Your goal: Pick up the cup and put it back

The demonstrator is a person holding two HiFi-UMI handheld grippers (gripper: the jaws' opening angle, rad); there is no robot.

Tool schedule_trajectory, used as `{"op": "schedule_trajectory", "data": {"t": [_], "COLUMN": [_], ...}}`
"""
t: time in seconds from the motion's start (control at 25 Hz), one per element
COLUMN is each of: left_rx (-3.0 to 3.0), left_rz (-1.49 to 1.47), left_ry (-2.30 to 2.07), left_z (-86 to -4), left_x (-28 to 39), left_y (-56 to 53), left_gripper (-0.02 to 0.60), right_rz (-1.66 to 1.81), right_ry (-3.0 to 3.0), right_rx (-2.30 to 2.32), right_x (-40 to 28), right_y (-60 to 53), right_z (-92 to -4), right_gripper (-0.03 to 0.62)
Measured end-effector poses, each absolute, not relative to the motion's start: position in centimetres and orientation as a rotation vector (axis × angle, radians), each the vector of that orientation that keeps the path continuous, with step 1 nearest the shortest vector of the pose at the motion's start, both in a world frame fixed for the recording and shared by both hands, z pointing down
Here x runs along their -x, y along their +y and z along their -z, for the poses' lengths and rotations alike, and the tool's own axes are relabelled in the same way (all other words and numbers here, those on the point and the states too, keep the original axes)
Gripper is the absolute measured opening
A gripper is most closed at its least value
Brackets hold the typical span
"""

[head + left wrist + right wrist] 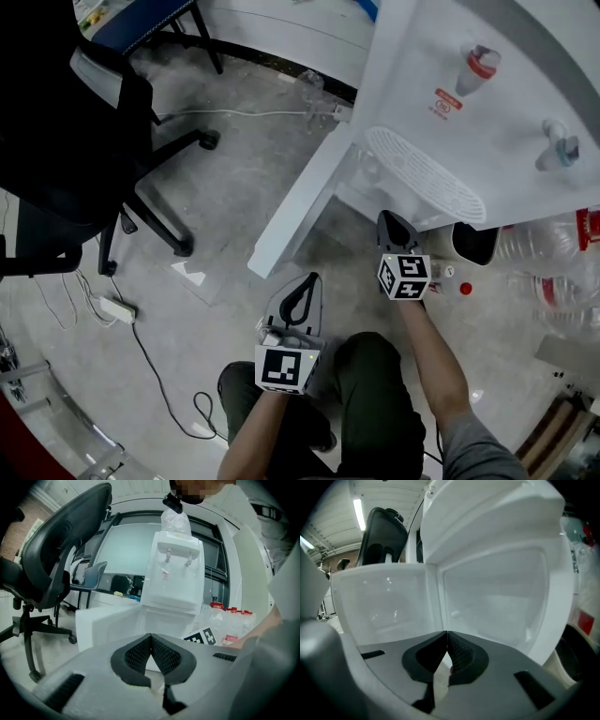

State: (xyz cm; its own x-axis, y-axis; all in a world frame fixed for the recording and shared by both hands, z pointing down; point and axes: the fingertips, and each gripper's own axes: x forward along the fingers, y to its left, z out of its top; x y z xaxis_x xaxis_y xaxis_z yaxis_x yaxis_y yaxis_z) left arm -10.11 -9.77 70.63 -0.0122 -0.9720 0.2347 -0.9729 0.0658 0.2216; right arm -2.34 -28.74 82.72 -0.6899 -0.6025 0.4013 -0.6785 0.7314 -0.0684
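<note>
At the foot of the water dispenser [487,112]: the person crouches before its lower compartment [487,597], whose door [300,202] stands swung open.
Right gripper [446,637]: clenched, pad tips meeting with nothing pinched; it points into the compartment, just under the drip tray [422,173].
Left gripper [151,639]: also clenched and empty, hanging back over the person's knee, well apart from the dispenser.
Cup: not clearly seen in any view. The part of the compartment that shows looks bare. A white-rimmed container [473,244] with a dark mouth sits just beside the right gripper on the floor; whether that is the cup cannot be told.
Stage, as a judgement: nothing is held, so either the pick has not begun or the cup is already set down.
Risk, closed jaws: moving on a light cup like this would shove or tip it rather than take it.
Risk, squeeze: a thin cup could buckle if the pads clamp hard.
Risk, crowding: the bottles [544,248] lie near the right gripper, and a wide swing could knock them or the door.
</note>
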Motion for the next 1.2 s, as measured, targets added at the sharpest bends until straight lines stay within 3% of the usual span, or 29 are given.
{"op": "schedule_trajectory", "data": {"t": [0.56,1.2], "left_rx": [-1.93,-2.151], "left_rz": [-0.007,-0.028], "left_ry": [-2.035,-2.005], "left_z": [-45.3,-14.0], "left_x": [10.0,3.6], "left_y": [-4.4,-0.1], "left_gripper": [0.009,0.009], "right_rz": [-0.355,-0.348], "right_ry": [-2.691,-2.829], "right_rx": [-0.938,-0.996], "right_x": [-0.3,-5.2], "right_y": [-17.6,-7.0], "right_z": [-54.8,-18.5], "right_gripper": [0.011,0.011]}}
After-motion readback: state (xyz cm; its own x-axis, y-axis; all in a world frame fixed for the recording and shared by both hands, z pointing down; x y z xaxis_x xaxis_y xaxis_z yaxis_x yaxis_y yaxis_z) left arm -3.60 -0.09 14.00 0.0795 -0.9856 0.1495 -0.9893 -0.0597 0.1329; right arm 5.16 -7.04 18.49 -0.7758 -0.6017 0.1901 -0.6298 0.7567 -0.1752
